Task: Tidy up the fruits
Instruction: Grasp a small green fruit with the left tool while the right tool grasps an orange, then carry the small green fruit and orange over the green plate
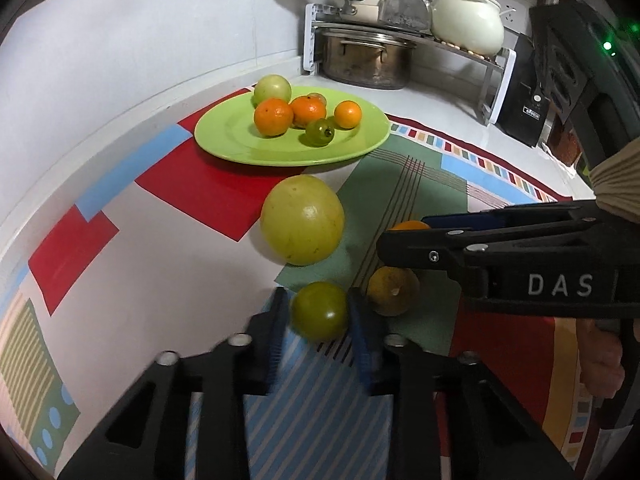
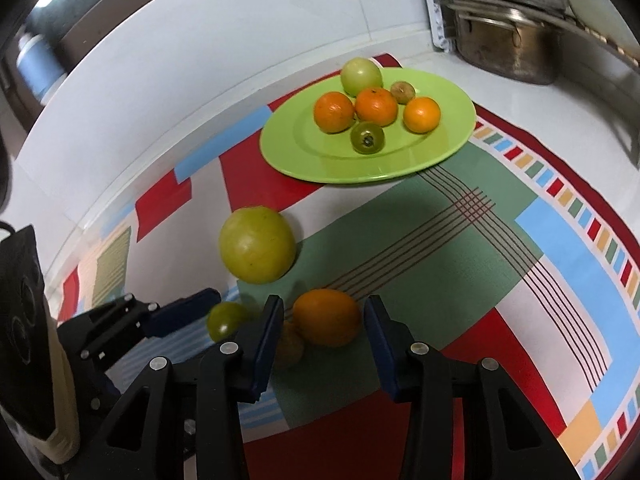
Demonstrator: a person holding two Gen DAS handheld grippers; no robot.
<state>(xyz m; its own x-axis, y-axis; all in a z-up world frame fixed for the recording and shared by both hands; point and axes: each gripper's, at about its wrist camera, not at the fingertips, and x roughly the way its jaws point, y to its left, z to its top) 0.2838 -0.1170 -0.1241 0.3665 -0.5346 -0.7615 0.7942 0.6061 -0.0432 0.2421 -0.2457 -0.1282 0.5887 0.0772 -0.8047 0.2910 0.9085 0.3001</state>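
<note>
A small green tomato point(image 1: 320, 312) lies on the patterned mat, and my left gripper point(image 1: 318, 320) is shut on it, blue pads against both its sides. In the right wrist view the same tomato point(image 2: 226, 320) shows at the left gripper point(image 2: 216, 314) tips. My right gripper point(image 2: 324, 320) straddles an orange point(image 2: 326, 316); thin gaps remain beside its pads. From the left wrist view the right gripper point(image 1: 400, 234) comes in from the right and hides most of that orange point(image 1: 408, 225). A green plate point(image 1: 232, 140) point(image 2: 288, 156) farther back holds three oranges and green fruits.
A large yellow-green fruit point(image 1: 302, 220) point(image 2: 256, 244) lies between grippers and plate. A small brownish-yellow fruit point(image 1: 392, 290) point(image 2: 288, 346) rests close beside both grippers. A rack with a steel pot point(image 1: 364, 60) and white pot point(image 1: 468, 20) stands behind; a white wall curves along the left.
</note>
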